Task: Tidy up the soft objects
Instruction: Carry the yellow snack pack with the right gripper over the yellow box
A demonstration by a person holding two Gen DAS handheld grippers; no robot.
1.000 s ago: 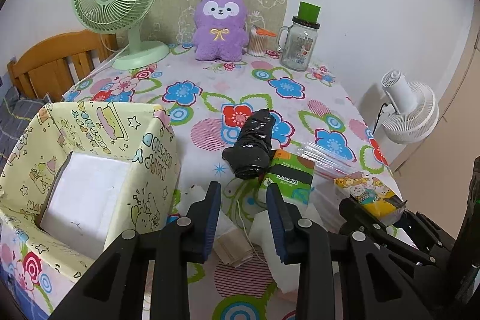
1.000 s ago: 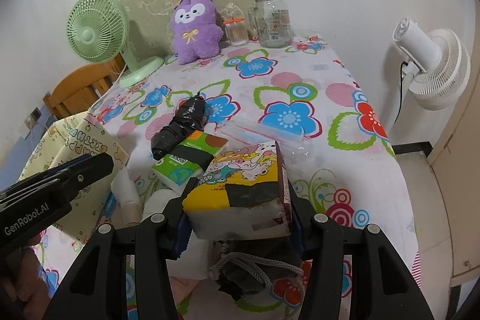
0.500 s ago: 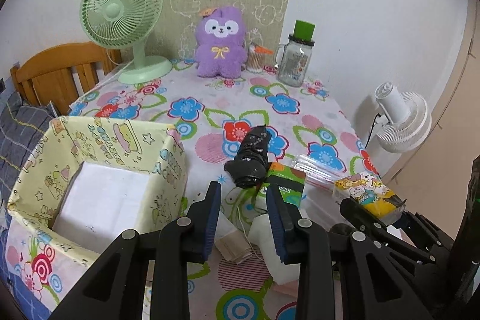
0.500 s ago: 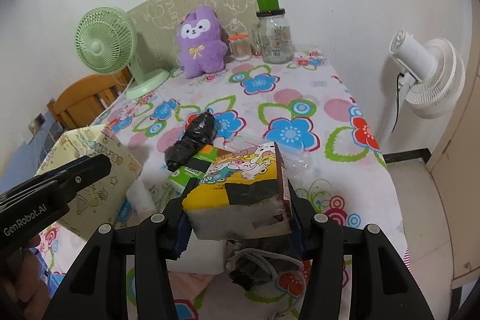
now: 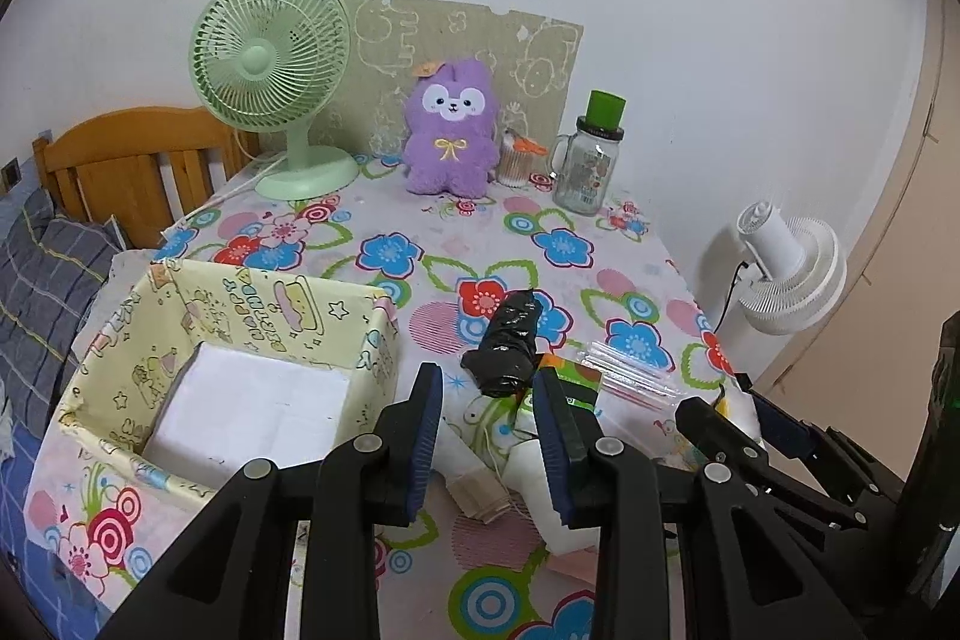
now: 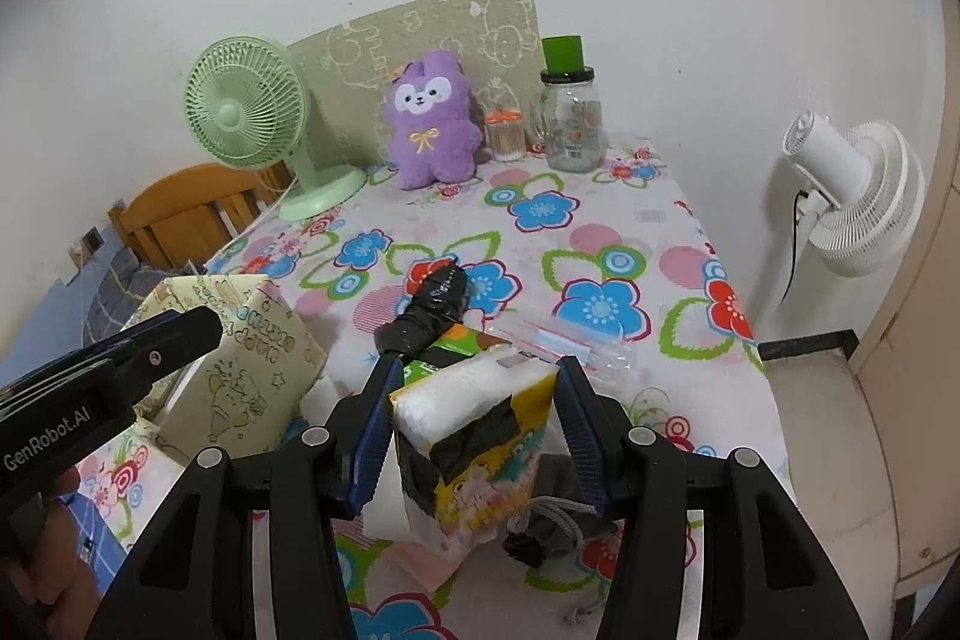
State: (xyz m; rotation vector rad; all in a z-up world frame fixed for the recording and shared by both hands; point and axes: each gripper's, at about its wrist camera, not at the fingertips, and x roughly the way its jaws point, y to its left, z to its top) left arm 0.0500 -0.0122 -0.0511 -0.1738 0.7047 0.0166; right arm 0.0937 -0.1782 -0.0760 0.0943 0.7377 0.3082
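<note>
My right gripper [image 6: 478,370] is shut on a yellow cartoon-print tissue pack [image 6: 480,436], which hangs tilted with its torn white end up, above the flowered table [image 6: 600,244]. My left gripper [image 5: 485,397] stands open and holds nothing, hovering over the table's near part just right of the yellow fabric box [image 5: 258,316]. That box has a white liner inside. A black rolled plastic bag [image 5: 510,352] and a green tissue pack [image 6: 456,346] lie just beyond both grippers. A purple plush toy [image 5: 450,136] sits at the table's far edge.
Clear zip bags [image 6: 558,334] lie right of the green pack, and a grey drawstring pouch [image 6: 558,520] lies under the held pack. A green desk fan [image 5: 270,58], a glass jar [image 5: 591,160] and a cotton-swab tub stand at the back. A white floor fan [image 5: 786,268] stands right of the table, a wooden chair [image 5: 132,160] left.
Both grippers have risen and drawn back from the table. The tissue pack has tipped in the right gripper from lying flat to hanging with its white end up.
</note>
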